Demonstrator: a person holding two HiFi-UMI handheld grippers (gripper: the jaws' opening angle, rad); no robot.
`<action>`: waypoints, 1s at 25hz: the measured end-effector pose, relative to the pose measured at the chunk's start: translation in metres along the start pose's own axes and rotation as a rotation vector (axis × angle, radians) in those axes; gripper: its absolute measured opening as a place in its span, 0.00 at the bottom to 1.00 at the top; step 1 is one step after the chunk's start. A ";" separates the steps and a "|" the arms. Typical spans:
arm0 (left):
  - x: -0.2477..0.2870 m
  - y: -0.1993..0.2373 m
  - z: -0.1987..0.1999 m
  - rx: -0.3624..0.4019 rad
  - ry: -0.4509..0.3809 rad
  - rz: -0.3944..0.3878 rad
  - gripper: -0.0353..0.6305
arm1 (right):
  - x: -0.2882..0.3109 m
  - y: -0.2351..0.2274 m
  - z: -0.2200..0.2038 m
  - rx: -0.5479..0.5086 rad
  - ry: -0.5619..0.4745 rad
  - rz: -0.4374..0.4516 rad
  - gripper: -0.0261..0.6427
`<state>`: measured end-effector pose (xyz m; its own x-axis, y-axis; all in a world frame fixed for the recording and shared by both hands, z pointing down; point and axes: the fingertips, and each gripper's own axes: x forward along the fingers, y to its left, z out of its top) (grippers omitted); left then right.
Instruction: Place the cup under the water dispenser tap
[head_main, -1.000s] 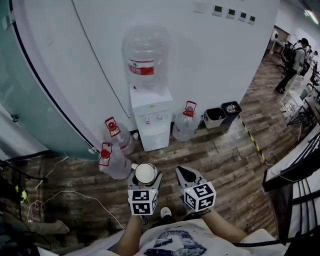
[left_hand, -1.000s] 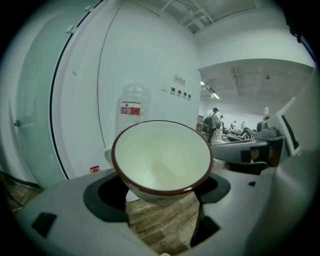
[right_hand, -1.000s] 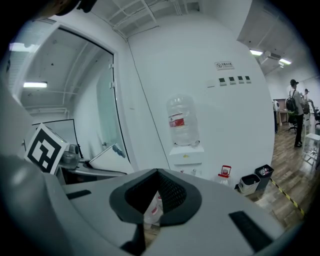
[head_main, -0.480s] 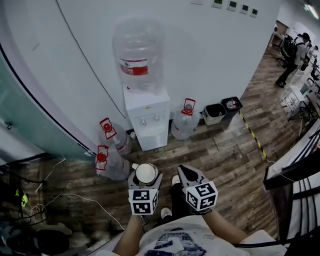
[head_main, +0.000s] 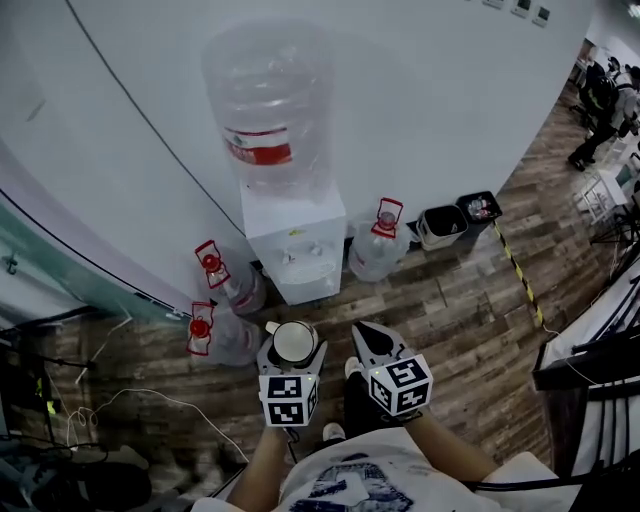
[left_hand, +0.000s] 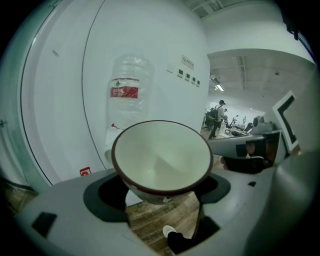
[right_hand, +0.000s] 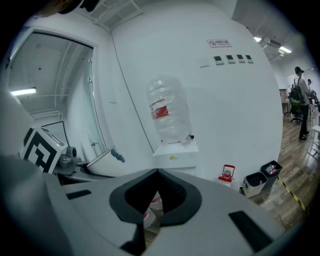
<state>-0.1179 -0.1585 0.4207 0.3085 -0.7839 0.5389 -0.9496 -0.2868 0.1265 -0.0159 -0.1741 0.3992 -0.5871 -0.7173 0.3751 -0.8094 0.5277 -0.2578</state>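
Your left tool (head_main: 291, 352) grips the cup (head_main: 291, 343), one jaw on each side of the white bowl with its dark rim, mouth facing up. Your right tool (head_main: 364, 338) sits just to the right of it, jaws pressed together with nothing between them. The water dispenser (head_main: 296, 250) stands farther off against the white wall, with a big bottle (head_main: 262, 110) on top. The cup hangs near you over the wooden floor (head_main: 450, 310), well apart from the dispenser.

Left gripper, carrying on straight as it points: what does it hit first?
Most likely the white water dispenser with the clear bottle on top; nothing stands between, though depth is unclear.
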 end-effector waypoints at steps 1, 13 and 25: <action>0.011 0.003 0.003 -0.002 0.005 0.000 0.68 | 0.009 -0.007 0.001 -0.001 0.008 0.001 0.07; 0.132 0.042 -0.011 -0.036 0.059 0.018 0.68 | 0.097 -0.080 -0.028 -0.025 0.091 -0.027 0.07; 0.240 0.073 -0.067 -0.073 0.066 0.078 0.68 | 0.175 -0.152 -0.097 0.005 0.061 -0.080 0.07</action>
<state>-0.1168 -0.3302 0.6153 0.2311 -0.7639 0.6025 -0.9729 -0.1833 0.1409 0.0052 -0.3357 0.5901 -0.5191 -0.7277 0.4482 -0.8536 0.4678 -0.2291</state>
